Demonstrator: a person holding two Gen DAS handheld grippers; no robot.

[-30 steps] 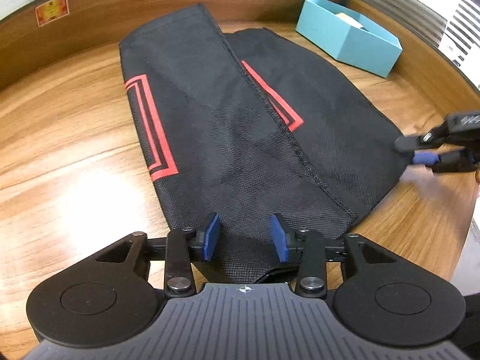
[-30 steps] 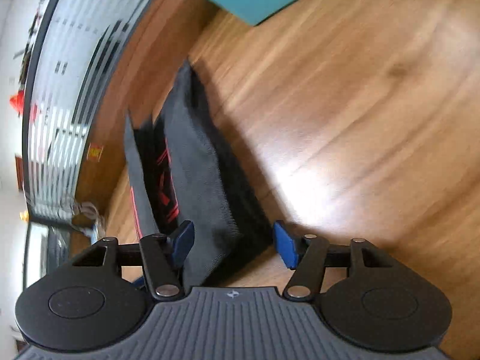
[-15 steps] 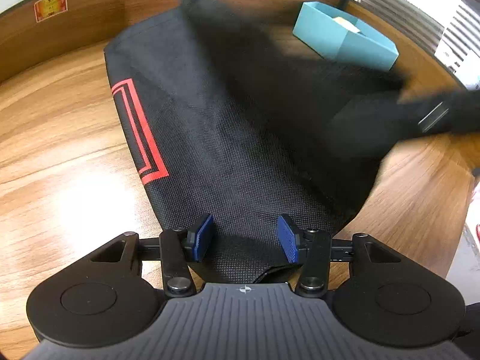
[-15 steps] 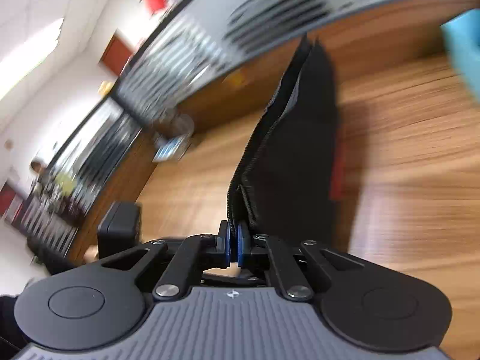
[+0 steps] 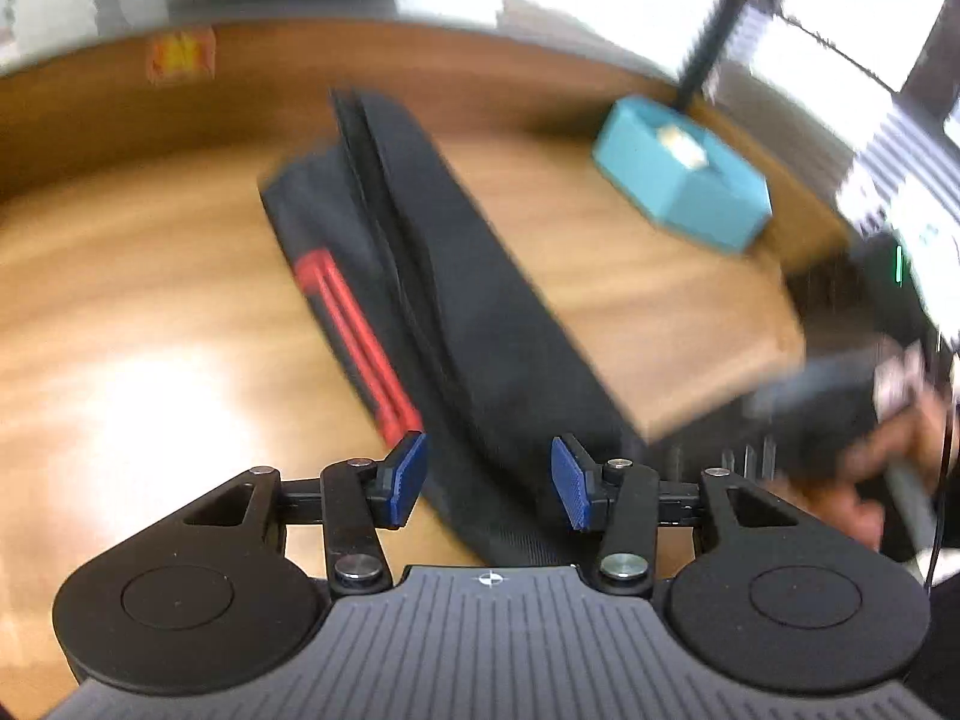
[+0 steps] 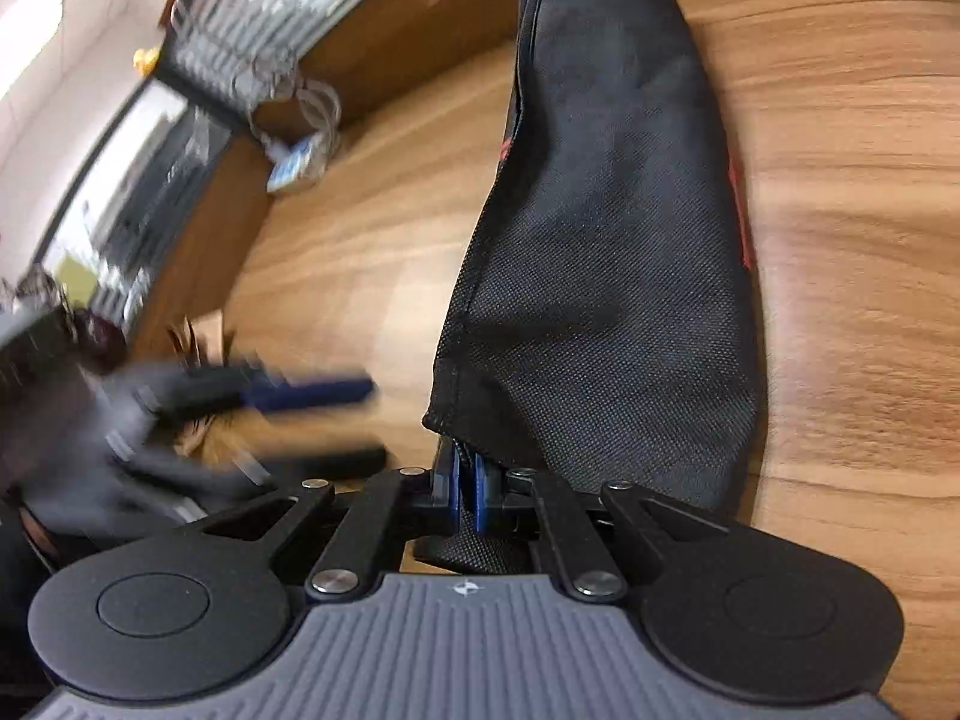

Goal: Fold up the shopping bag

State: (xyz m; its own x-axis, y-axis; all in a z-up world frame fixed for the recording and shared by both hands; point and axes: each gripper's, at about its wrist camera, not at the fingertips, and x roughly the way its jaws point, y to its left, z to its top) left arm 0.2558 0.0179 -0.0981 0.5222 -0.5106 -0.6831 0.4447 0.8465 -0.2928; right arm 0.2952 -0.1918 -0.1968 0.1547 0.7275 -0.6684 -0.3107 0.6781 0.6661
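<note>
The black shopping bag (image 5: 480,324) with red stripes lies on the wooden table, folded lengthwise into a narrow strip. My left gripper (image 5: 489,480) is open, its blue pads either side of the bag's near end, not closed on it. My right gripper (image 6: 467,495) is shut on the bag's near edge (image 6: 600,276), holding the folded-over layer. The left gripper shows blurred in the right wrist view (image 6: 312,393). The right gripper and the hand holding it show blurred in the left wrist view (image 5: 870,408).
A teal open box (image 5: 684,180) stands at the back right of the wooden table (image 5: 150,300). A raised wooden rim (image 5: 420,60) runs along the far edge. A bundle of white cables (image 6: 300,120) lies by the rim.
My right gripper closed on the bag's right edge and carried it over to the left, folding the bag into a narrow strip. My left gripper stayed open at the near end.
</note>
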